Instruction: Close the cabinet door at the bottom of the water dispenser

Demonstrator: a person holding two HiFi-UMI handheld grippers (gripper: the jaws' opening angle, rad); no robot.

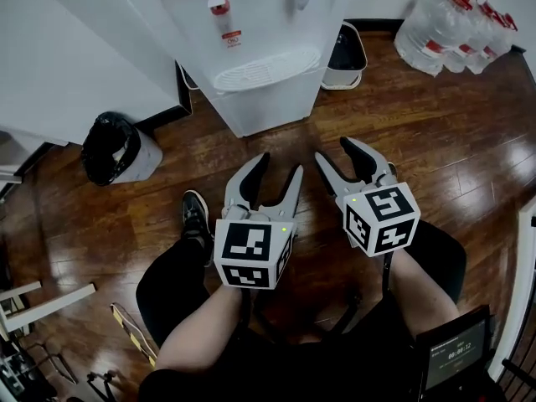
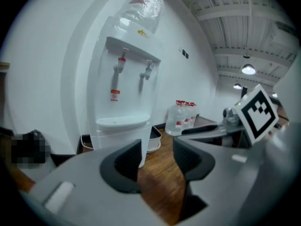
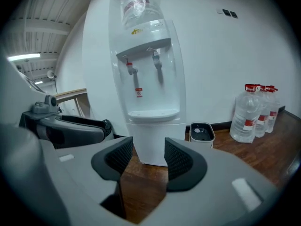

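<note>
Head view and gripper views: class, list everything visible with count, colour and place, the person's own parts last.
water dispenser: one, white, against the wall
taps: two, red and grey, dispenser front
bottle: one, clear, atop the dispenser
water bottles: at least three, clear, red caps, floor right
small bin: one, white, right of dispenser
lined bin: one, black bag, floor left
floor: one, brown wood
screen: one, dark, bottom right
shoe: one, black, on floor
left claw: one, grey, open, empty
right claw: one, grey, open, empty
</note>
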